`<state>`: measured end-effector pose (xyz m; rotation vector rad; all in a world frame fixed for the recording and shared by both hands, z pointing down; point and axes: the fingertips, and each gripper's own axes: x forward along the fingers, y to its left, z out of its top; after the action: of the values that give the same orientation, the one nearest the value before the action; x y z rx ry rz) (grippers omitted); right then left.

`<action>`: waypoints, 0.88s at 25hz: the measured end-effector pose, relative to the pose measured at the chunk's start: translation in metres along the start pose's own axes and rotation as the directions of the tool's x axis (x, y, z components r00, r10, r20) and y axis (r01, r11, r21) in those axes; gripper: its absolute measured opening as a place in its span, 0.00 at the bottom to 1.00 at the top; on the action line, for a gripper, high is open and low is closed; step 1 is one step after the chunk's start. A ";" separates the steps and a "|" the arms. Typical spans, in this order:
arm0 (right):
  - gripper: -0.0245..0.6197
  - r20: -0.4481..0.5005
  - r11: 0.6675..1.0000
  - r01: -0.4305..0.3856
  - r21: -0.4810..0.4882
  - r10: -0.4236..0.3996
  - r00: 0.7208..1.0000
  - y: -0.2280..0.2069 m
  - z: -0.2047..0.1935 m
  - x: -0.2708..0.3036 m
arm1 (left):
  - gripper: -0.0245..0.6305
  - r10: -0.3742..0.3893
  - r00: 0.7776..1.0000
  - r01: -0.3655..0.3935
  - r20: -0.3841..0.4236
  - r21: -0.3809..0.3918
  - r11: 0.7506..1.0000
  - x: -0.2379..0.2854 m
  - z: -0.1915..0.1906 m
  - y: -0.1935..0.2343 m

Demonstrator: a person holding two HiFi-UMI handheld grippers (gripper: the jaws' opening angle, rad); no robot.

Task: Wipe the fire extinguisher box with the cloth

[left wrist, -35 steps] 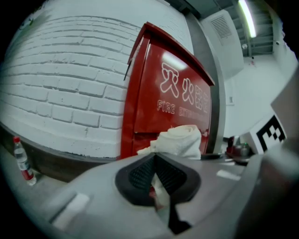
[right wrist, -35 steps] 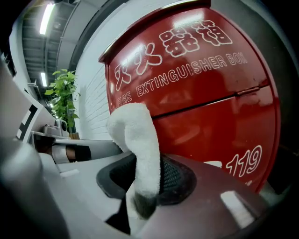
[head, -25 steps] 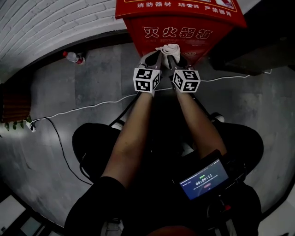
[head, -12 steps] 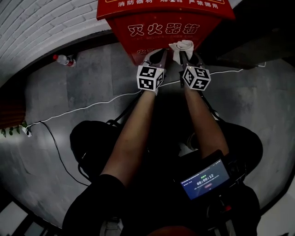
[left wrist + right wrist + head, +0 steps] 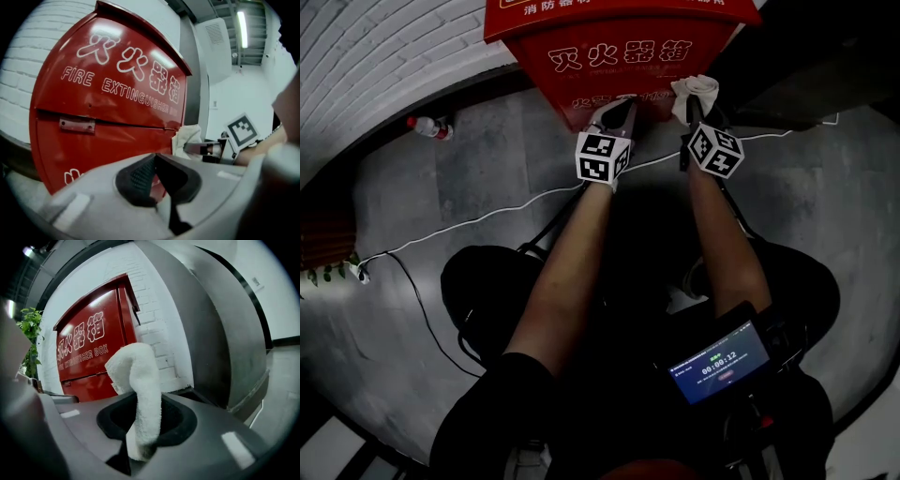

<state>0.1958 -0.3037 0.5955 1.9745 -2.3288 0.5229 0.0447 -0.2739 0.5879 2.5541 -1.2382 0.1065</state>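
Faces a red metal fire extinguisher box [image 5: 619, 56] with white lettering, set against a white brick wall [image 5: 384, 47]. Holds a white terry cloth [image 5: 140, 394] in the right gripper [image 5: 140, 427]: jaws pinched tight on the cloth's lower end, the rest looping up above the pads. Brings that cloth to the box's right front edge, low on the red panel; cannot tell from any view whether fabric and metal touch. Holds the left gripper [image 5: 157, 180] just beside the right one, close to the lower front of the box, jaws pressed together with nothing between them. Across the grey floor [image 5: 487, 159]: a clear plastic bottle [image 5: 427, 127] with a red cap, lying left of the box near the wall, and a thin white cable [image 5: 469, 223] trailing from left to right. Beyond the box's left side, a green plant [image 5: 30, 329]. Down by the right leg, a dark tablet [image 5: 719, 361] with a lit screen.
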 end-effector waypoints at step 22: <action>0.20 -0.101 0.880 -0.455 -0.134 0.445 0.890 0.223 -0.125 0.007 | 0.04 0.205 0.978 -0.203 0.023 -0.080 0.976 -0.094 -0.065 0.115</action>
<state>-0.0435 -0.2455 0.6648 1.3216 -2.6953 0.3998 -0.0998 -0.2506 0.6582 2.3664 -1.4844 0.0614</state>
